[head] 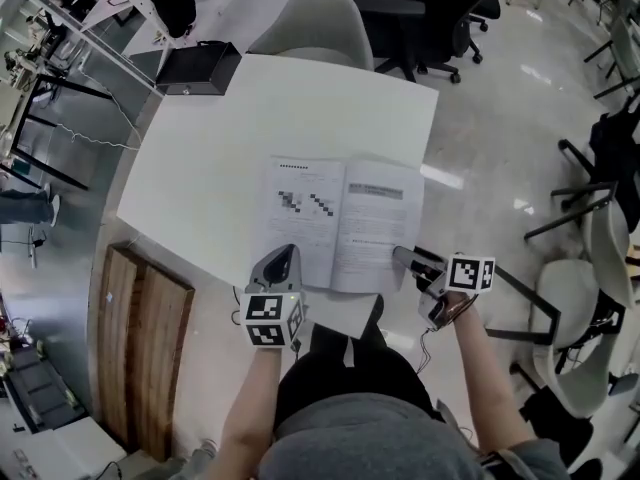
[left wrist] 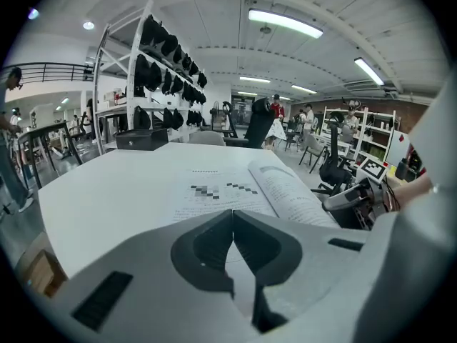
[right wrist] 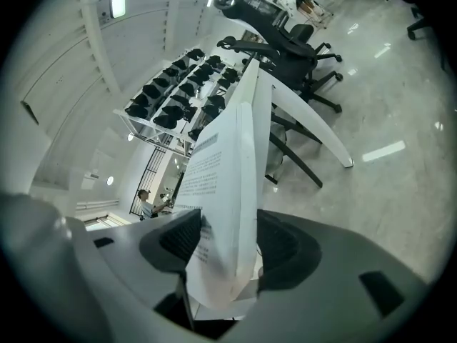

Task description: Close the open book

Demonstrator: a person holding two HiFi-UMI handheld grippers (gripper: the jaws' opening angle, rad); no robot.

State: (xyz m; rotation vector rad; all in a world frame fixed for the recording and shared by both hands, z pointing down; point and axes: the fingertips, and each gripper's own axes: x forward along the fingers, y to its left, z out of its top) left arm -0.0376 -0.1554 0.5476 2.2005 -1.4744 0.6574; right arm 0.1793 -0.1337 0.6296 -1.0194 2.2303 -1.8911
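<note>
While the left gripper sits with its jaws pressed together and empty over the near edge of the left page, the open book lies on the white table. The right gripper has its jaws spread around the right-hand pages' outer edge.

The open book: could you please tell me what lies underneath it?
The open book lies on the white table, whose surface beneath is covered. At the book's right edge, the right hand-held gripper has pages between its open jaws; anything below them is hidden.
</note>
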